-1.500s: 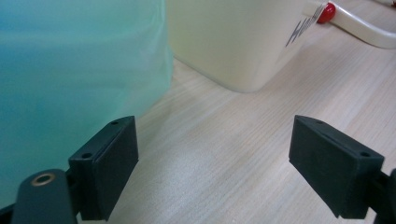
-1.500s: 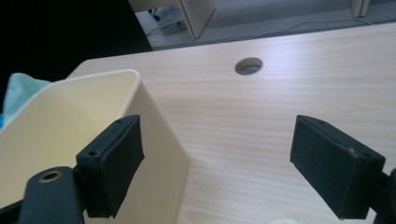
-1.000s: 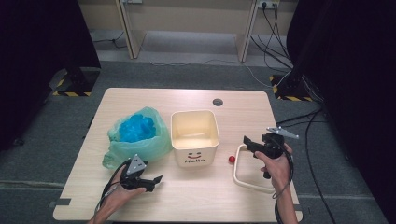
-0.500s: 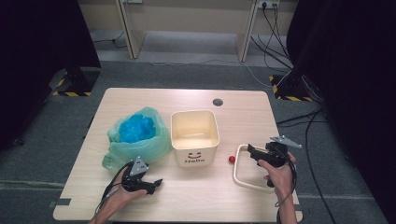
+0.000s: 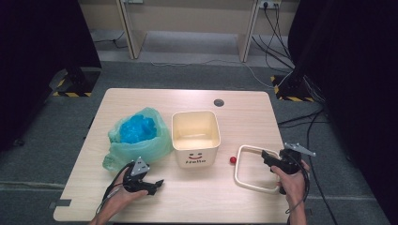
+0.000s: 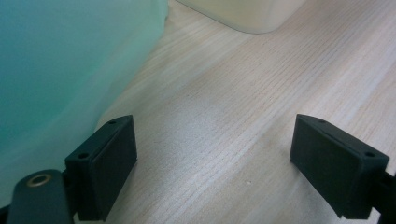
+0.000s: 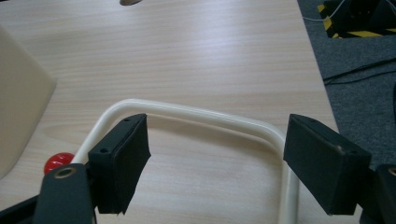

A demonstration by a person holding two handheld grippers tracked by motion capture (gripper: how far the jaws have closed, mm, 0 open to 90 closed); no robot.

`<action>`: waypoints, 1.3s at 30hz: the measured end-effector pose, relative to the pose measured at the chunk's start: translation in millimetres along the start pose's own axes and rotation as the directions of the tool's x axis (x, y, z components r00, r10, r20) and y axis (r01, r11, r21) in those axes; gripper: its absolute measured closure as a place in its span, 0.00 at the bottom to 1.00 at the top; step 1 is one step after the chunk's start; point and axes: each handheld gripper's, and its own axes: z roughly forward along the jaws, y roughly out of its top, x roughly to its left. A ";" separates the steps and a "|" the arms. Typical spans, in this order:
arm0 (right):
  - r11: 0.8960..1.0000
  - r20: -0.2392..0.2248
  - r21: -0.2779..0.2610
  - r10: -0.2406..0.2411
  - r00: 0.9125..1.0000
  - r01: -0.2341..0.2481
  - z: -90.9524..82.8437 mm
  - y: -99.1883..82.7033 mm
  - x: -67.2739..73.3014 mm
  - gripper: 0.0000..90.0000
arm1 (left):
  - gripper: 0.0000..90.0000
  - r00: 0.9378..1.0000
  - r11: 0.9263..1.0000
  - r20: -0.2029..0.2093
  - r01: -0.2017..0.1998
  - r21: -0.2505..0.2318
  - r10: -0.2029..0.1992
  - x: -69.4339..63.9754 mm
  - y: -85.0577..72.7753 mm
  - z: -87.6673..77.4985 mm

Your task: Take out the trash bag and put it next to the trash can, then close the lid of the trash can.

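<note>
On the right side of the surface [image 5: 244,108], right claw [image 5: 268,157] sits over the cream ring frame [image 5: 244,178], jaws wide apart and just been closing slightly, nothing gripped; frame bar lies between them in the right gripper view. Red ball [image 5: 232,160] just left of frame. Left claw [image 5: 157,184] open, empty, beside green bag [image 5: 141,145]. Cream tub [image 5: 195,136] mid-surface
</note>
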 end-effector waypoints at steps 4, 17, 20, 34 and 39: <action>1.000 0.015 0.005 0.015 1.000 -0.015 -2.6 -3.2 -5.6 0.26 | 0.15 1.000 1.000 0.000 0.000 0.000 0.000 0.0 0.0 0.0; 0.999 0.047 0.034 0.025 0.999 -0.027 1.4 -8.7 -17.9 0.29 | 0.15 1.000 1.000 -0.001 0.000 0.000 0.000 -0.1 0.0 0.1; 0.999 0.055 0.045 0.023 0.998 -0.025 3.2 -10.2 -20.4 0.31 | 0.15 1.000 1.000 -0.002 0.002 -0.001 -0.002 -0.6 -0.3 -0.2; 0.995 0.093 0.092 0.028 0.995 -0.037 10.7 -19.0 -29.3 0.48 | 0.15 1.000 1.000 -0.002 0.000 -0.001 0.000 -0.6 -0.3 -0.3; 0.993 0.102 0.119 -0.001 0.995 -0.011 16.6 -20.9 -29.3 0.56 | 0.15 1.000 1.000 -0.002 0.001 0.000 -0.001 -0.8 -0.2 -0.1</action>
